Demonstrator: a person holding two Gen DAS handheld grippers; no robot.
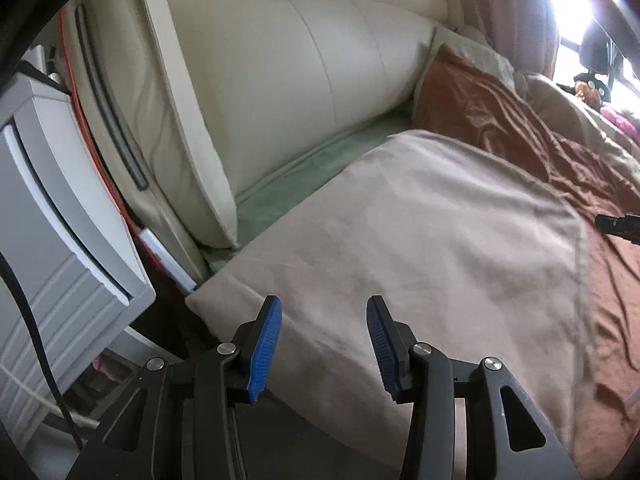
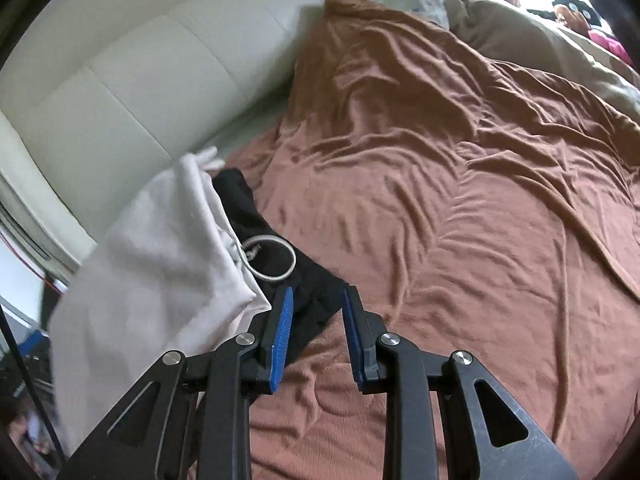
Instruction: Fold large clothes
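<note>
While lying flat at the bed's left edge, just short of the headboard (image 1: 300,80), showing as one pale beige garment (image 1: 400,240), smoothed and folded. Running lengthwise from the near edge toward the headboard, with its hemmed side facing the bed's middle. Covering part of one brown sheet (image 2: 460,200) and stopping just beside a strip of green sheet (image 1: 304,184).

Hovering over the garment's near end with the left gripper (image 1: 324,340), fingers spread apart and gripping nothing.

Appearing in the right wrist view as one whitish cloth (image 2: 160,260), blurred, at the left edge; not telling whether it is the same garment. Lying just beside it, one black garment (image 2: 248,208) carrying one white cord loop (image 2: 294,260).

Reaching over the black garment's near end with the right gripper (image 2: 318,320), fingers narrowly parted with dark cloth between them; not telling whether they are pinching it.

Leaving wide open room across the wrinkled sheet toward the bed's right side. Crowding the left edge: one grey nightstand (image 1: 60,200).
</note>
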